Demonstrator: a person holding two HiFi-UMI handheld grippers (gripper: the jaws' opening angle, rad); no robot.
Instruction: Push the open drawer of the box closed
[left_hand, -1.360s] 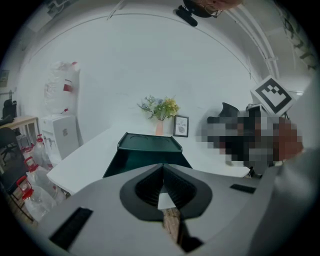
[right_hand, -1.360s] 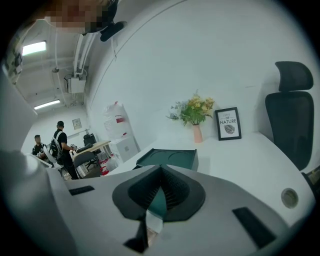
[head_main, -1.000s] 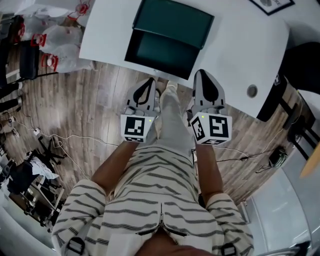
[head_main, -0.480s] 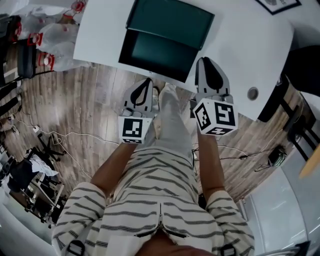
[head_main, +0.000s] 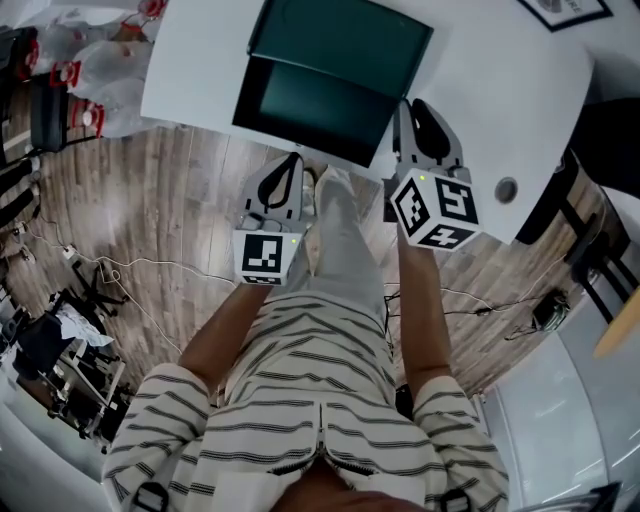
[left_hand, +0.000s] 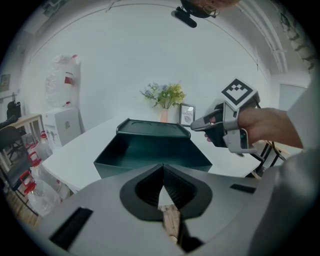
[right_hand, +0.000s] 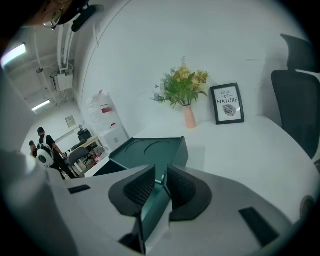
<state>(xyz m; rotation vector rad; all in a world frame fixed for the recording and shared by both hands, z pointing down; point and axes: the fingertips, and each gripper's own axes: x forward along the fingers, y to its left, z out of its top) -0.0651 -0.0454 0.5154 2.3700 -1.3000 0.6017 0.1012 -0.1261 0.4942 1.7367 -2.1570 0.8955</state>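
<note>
Both slant downward: left gripper (head_main: 288, 168) closed empty, right gripper (head_main: 420, 108) just widening astride drawer (head_main: 305, 100) wall.

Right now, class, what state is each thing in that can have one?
Drawer: open, pulled out of the box towards the person.
Left gripper: shut, nothing between the jaws.
Right gripper: open, jaws have just been opening; drawer wall shows in the gap, not gripped.
Vase: upright, holding flowers.
</note>
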